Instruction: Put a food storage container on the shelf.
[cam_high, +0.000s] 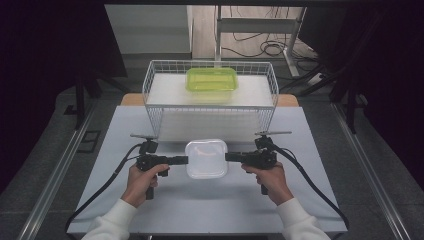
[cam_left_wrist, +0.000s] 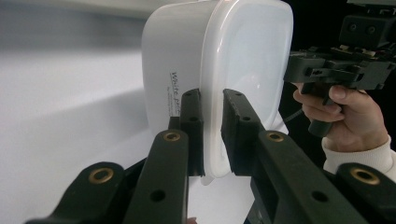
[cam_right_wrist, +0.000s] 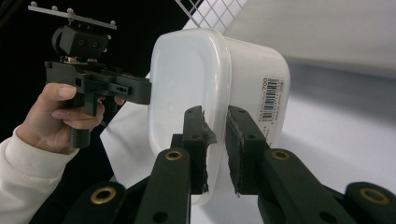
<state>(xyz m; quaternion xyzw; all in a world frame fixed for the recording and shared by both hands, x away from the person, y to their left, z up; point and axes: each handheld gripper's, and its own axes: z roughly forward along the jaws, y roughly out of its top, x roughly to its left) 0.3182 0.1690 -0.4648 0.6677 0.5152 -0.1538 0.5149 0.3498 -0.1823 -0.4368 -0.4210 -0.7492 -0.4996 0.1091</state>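
Observation:
A white lidded plastic container (cam_high: 206, 158) sits at the middle of the table, between my two grippers. My left gripper (cam_high: 184, 160) is shut on its left rim; in the left gripper view the jaws pinch the container's (cam_left_wrist: 215, 70) lid edge, my left gripper (cam_left_wrist: 213, 135) closed around it. My right gripper (cam_high: 229, 157) grips the opposite rim; in the right gripper view the container (cam_right_wrist: 219, 84) shows a barcode label, and my right gripper (cam_right_wrist: 215, 149) clamps its edge. Whether the container rests on the table or is lifted I cannot tell.
A white wire basket (cam_high: 210, 102) stands behind the container on the table (cam_high: 200, 210), with a green lidded container (cam_high: 212, 79) inside on its raised floor. Cables trail from both grippers toward the table's front corners. Dark floor and table legs lie beyond.

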